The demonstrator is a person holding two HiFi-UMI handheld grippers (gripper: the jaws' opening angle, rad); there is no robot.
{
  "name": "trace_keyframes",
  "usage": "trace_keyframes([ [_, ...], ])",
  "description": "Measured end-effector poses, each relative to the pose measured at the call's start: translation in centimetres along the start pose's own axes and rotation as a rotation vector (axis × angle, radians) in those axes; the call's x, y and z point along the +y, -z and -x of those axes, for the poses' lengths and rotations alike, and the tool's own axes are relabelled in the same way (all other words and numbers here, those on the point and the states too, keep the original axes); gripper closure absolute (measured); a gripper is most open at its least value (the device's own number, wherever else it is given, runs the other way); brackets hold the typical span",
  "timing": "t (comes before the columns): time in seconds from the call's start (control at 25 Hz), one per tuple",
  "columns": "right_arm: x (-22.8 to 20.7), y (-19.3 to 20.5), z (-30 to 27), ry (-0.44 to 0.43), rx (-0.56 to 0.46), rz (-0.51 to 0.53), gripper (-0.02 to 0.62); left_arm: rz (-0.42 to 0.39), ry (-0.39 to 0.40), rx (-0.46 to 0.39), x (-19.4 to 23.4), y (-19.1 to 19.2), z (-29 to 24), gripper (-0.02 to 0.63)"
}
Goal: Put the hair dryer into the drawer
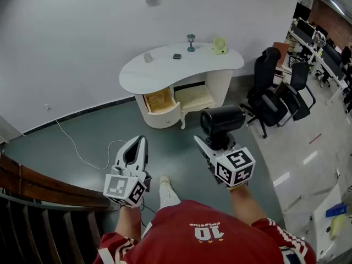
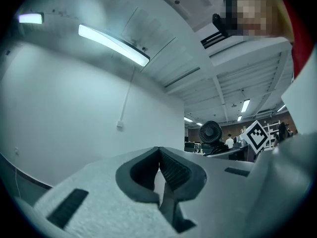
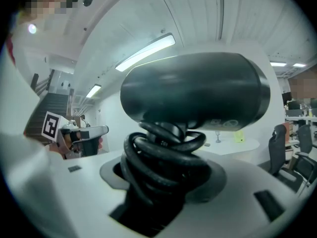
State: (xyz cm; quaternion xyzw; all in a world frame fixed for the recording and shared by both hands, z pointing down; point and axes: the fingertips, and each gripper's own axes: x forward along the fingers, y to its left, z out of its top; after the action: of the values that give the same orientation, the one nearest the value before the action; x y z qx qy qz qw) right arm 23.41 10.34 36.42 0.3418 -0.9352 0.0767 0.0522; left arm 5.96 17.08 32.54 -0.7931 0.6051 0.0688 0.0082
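The person wears a red jersey [image 1: 181,224] with a white "10" [image 1: 209,232] and small stars printed on it. Its sleeve [image 1: 286,249] carries white and dark trim. Ahead of the chest shows a pale trouser leg [image 1: 169,196] and what may be a white shoe [image 1: 164,179], too small to be sure. The left hand-held gripper [image 1: 139,142] has a white, grainy shell with dark grey ribbed pads [image 2: 173,170] and black slots. The right hand-held gripper [image 1: 212,146] looks alike. Each bears a white cube [image 1: 125,188] with black square markers.

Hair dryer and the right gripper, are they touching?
Touching. The right gripper view shows the right gripper clamped around the hair dryer at its cord-wrapped handle.
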Motion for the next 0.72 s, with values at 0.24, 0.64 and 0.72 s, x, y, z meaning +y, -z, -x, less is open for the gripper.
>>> trace_keyframes([
  [0.24, -1.0, -0.6, -8.8, -0.027, 0.057, 0.027, 0.344, -0.012, -0.011, 0.031, 6.8, 1.0, -4.9, 0.607],
  [0.64, -2.6, -1.6, -22.2, -0.019, 0.114, 0.022, 0.342, -0.009, 0.06, 0.064, 16.9, 1.5, -13.4, 0.607],
  [0.72, -2.7, -2.2, -24.4, -0.013, 0.118, 0.022, 0.342, -0.006, 0.065, 0.064, 18.9, 1.4, -14.7, 0.607],
])
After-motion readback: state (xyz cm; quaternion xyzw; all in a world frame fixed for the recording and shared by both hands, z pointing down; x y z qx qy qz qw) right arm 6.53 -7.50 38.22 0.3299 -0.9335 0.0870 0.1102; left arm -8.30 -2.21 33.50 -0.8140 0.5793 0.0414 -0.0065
